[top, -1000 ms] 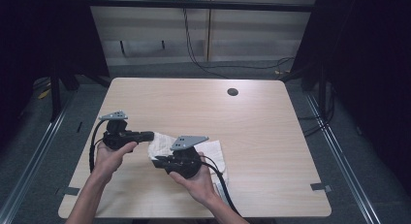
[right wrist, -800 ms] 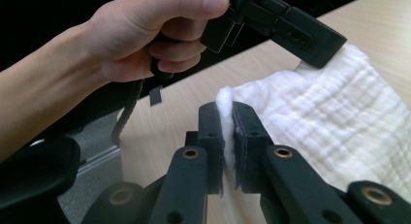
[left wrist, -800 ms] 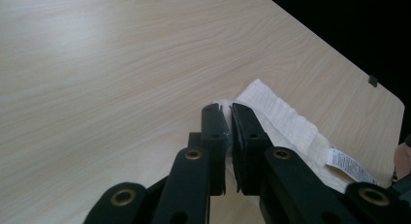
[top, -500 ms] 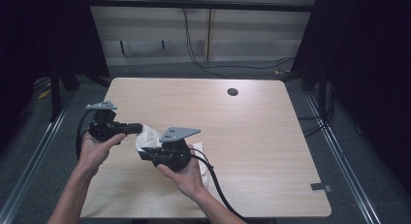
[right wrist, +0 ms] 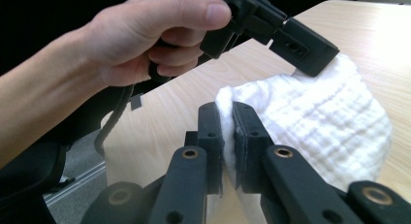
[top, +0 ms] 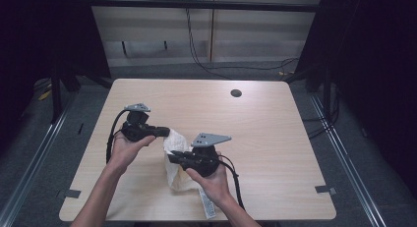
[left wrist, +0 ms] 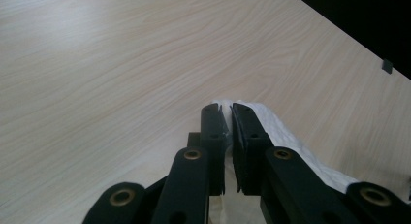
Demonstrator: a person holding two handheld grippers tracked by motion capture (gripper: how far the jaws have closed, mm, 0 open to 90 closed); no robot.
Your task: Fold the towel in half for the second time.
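A white textured cloth [top: 177,160] is held up off the wooden table [top: 265,133], its lower part draped on the surface near the front. My left gripper [top: 166,133] is shut on the cloth's upper edge [left wrist: 271,124], thin fabric pinched between its jaws. My right gripper [top: 173,157] is shut on another edge of the cloth [right wrist: 310,112], just below and right of the left one. In the right gripper view the left gripper [right wrist: 310,52] and the hand holding it [right wrist: 145,40] appear close ahead, clamped on the far top of the cloth.
A small round dark hole [top: 236,93] sits near the table's far edge. A white label strip [top: 206,203] lies at the front edge by the right forearm. Tape marks [top: 324,189] sit on the table's front corners. Dark floor and rails surround the table.
Both grippers have shifted on the table with the cloth, which now rises higher between them; the left gripper stands up and left of the right one.
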